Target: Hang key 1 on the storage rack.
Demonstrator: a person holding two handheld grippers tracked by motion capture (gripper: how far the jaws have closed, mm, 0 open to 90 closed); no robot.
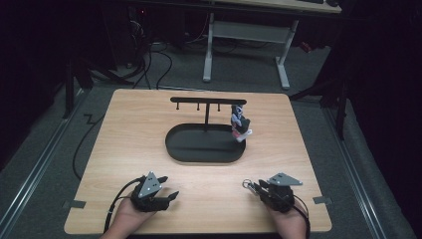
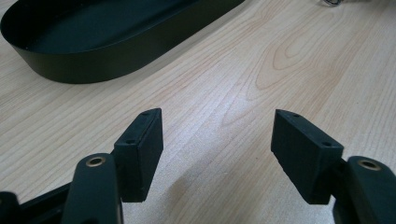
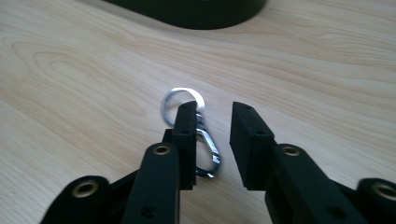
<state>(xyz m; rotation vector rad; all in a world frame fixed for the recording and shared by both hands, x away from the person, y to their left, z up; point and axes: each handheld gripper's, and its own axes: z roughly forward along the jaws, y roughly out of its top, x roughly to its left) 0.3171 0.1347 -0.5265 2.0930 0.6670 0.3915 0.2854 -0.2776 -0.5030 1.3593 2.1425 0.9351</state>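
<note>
worktop (image 1: pixel 124 149) inspected from the left of the frame across. left tool (image 1: pixel 171 195) sits at lower left of the high view, jaws spread wide with nothing between them; its own view shows bare wood between the pads (image 2: pixel 140 149) and the black oval tray (image 2: pixel 93 60) at upper left. centre of the high view: tray with a hanging rack (image 1: pixel 206 101), a small figure keychain (image 1: pixel 239 124) hanging at its right end. right tool (image 1: pixel 251 186) at lower right of the high view, jaws partly parted and not clamped. metal clip with ring (image 3: pixel 198 135) lies flat on the worktop, against the inner face of the left-hand jaw in the right tool view, ring pointing towards the tray. judgement: step in hand is picking up the clip. recommend centring the clip body between both pads, keeping the tips low to the wood, then closing squarely on the clip's flat sides; a skewed pinch could flick it away.
</note>
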